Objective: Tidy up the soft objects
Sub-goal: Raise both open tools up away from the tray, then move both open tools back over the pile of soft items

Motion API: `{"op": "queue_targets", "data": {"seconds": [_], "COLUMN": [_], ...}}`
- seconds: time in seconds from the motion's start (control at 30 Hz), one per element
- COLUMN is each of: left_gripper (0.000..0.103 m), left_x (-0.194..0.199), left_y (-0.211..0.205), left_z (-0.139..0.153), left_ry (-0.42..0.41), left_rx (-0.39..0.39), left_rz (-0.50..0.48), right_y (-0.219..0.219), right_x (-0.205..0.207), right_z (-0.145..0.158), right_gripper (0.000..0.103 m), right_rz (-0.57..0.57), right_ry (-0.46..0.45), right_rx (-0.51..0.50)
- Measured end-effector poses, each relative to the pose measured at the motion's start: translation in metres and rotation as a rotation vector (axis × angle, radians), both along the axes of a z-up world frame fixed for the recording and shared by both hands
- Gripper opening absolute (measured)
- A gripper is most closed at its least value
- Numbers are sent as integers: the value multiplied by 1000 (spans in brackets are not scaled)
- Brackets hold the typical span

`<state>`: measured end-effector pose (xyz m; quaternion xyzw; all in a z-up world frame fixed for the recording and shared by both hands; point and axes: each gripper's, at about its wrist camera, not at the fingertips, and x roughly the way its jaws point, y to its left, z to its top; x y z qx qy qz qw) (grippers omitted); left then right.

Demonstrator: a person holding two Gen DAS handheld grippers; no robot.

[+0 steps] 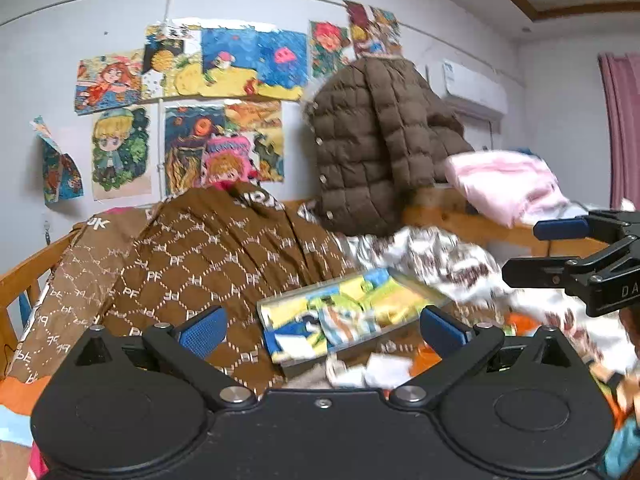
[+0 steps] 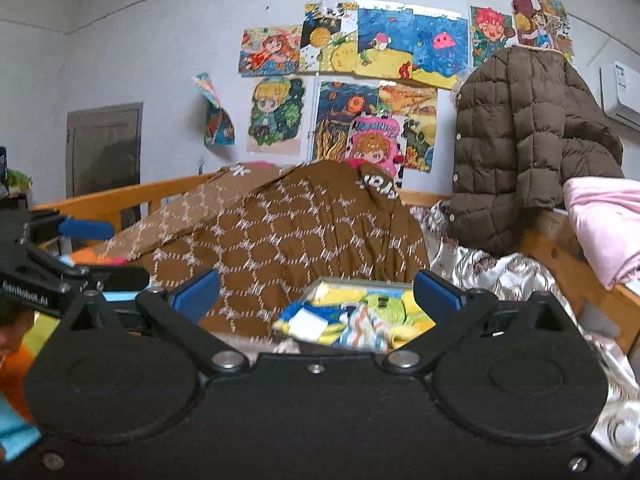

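Pale wall [image 2: 160, 64] behind a wooden-framed bed [image 2: 132, 196], hung with bright children's drawings [image 2: 400, 48]; an air conditioner [image 1: 474, 88] high at the right and a pink curtain [image 1: 622, 128] at the far edge.

Bed contents, back to front:
- Brown quilted jacket [image 2: 520, 136], hanging at the right over the bed's wooden rail.
- Pink folded cloth [image 2: 608, 220], resting on the rail just beside the jacket's lower hem.
- Brown patterned blanket [image 2: 288, 240] with a pale lattice print, heaped into a mound across the left and middle of the bed.
- Silvery patterned quilt [image 2: 500, 276], crumpled to the right of the blanket.
- Clear packet of colourful soft cloths [image 1: 344, 320] — yellow, blue, green and striped — lying at the foot of the brown mound, partly on it, blurred in both views.

Left gripper [image 1: 320, 330]: blue-padded fingers spread wide apart, empty, with the packet seen between them and beyond their tips.

Right gripper [image 2: 316, 292]: fingers likewise spread wide, holding nothing, the same packet just ahead. In the left wrist view it enters from the right edge above the silvery quilt — clear of the packet.
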<state>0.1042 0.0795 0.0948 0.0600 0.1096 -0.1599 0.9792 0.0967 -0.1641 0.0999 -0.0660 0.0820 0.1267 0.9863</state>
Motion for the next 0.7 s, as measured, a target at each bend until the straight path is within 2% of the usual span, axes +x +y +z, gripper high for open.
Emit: {"op": "queue_targets", "data": {"seconds": [0.33,0.7], "left_gripper": [102,102], "left_x": [-26,-40], "left_y": [-9,-25], "left_z": [-43,-79], "left_ry": [97,187], "left_rx": [94,189], "left_rz": [-69,-94], "right_y": [-7,14], "right_x": [-60,-95], "right_z": [-54,-106], "right_gripper": [102,102], "right_rz": [-68,-81], "right_ry": [25,62], "right_rx": [-89,-175]}}
